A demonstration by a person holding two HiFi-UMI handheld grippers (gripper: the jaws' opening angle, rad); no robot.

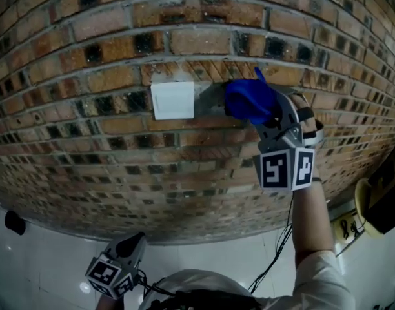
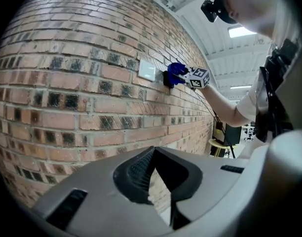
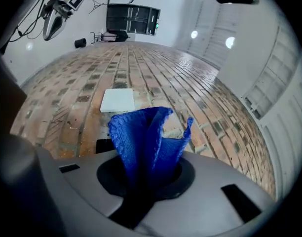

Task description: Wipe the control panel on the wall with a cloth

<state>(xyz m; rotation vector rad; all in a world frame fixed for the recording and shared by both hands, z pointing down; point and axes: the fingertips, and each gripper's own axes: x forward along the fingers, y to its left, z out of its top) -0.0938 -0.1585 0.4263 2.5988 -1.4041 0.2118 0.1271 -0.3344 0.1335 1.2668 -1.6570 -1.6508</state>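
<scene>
Control panel [image 1: 172,100]: plain white square plate, flush on the brick wall [image 1: 62,63]. Blue cloth [image 1: 248,99] bunched just right of it, pinched tight in right gripper [image 1: 261,116] jaws. Left gripper [image 1: 123,256] well below panel, jaws closed together, empty.

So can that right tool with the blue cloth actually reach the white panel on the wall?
Probably yes. The right tool, shut on the blue cloth, sits just beside the white control panel, with only bare brick wall between them; nothing blocks the way.

Dim, even light — fisheye-bowed edges
</scene>
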